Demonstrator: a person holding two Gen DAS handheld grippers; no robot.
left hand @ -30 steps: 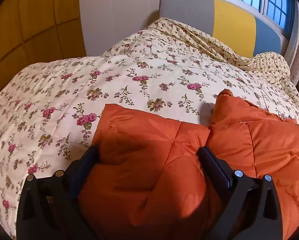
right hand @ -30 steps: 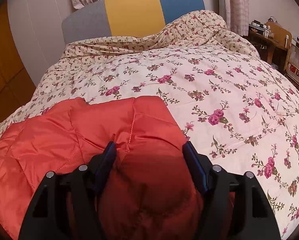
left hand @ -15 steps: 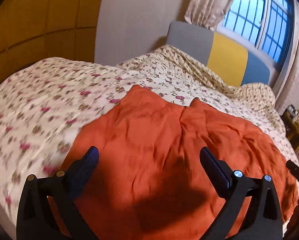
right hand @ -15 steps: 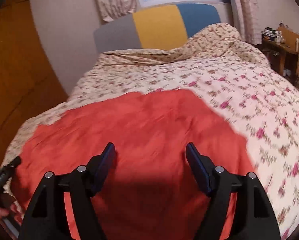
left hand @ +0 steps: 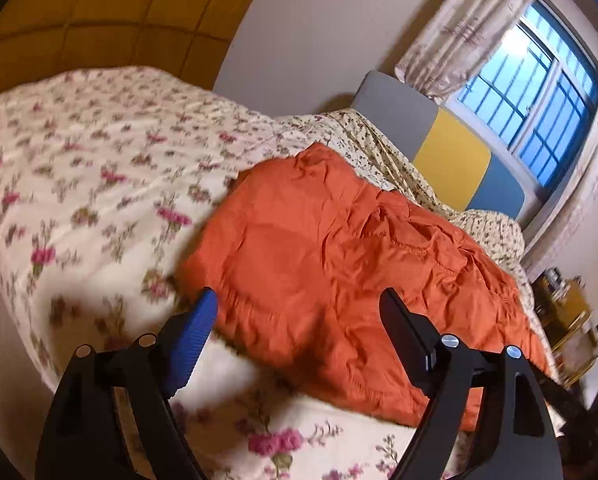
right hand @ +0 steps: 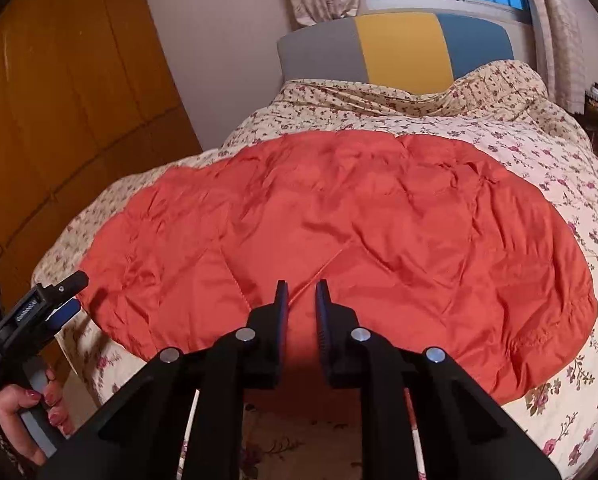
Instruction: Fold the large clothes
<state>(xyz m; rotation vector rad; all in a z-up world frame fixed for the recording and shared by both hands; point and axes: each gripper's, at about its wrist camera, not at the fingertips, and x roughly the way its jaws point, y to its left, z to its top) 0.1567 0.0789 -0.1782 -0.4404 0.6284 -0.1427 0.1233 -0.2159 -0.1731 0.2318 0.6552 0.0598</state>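
An orange quilted garment (left hand: pixel 339 248) (right hand: pixel 339 220) lies spread out on the floral bed quilt (left hand: pixel 99 184) (right hand: pixel 579 168). My left gripper (left hand: pixel 299 300) hovers above the garment's near left corner; its jaws stand wide and are closing, and the pads touch no fabric. My right gripper (right hand: pixel 301 288) hangs over the garment's near edge. Its jaws are closing to a narrow gap with nothing in it. In the right wrist view the left gripper (right hand: pixel 65 292) shows at the far left, held by a hand (right hand: pixel 23 412).
A grey, yellow and blue headboard (right hand: pixel 399 48) (left hand: pixel 451 156) stands at the far end under a window. A wooden wardrobe (right hand: pixel 59 100) runs along the left of the bed. Cluttered furniture (left hand: pixel 567 320) sits to the right of the bed.
Both grippers let go of the bunched orange fabric and drew back toward the foot of the bed. The garment now lies flat. The right jaws have narrowed sharply, the left slightly.
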